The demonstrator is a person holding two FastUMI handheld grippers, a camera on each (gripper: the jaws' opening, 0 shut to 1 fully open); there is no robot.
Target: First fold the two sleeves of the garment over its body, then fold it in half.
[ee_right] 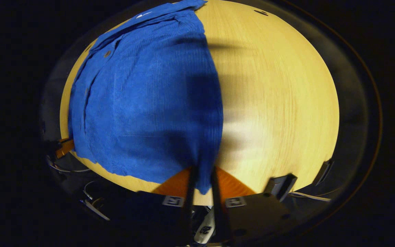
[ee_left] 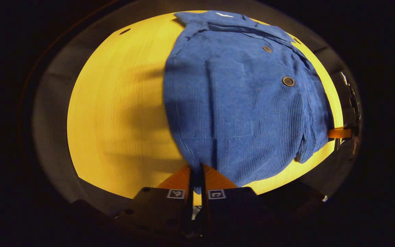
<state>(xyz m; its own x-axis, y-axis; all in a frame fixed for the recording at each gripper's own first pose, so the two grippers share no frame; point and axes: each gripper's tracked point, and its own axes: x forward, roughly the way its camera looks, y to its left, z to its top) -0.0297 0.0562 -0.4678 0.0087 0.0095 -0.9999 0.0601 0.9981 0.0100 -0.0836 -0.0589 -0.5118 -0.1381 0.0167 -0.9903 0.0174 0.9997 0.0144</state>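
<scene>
Your left gripper (ee_left: 196,178) pinches the blue garment's (ee_left: 238,103) near hem, fingers nearly closed on the fabric at the table's (ee_left: 115,113) near edge. Bare wood lies beside the garment; its far side is partly cut off.

Your right gripper (ee_right: 202,178) likewise clamps the hem; the clamped corner is shadowed.

Warm dim light; table (ee_left: 122,103) glows yellow, banded shadows, motion blur, fisheye-curved edges.
</scene>
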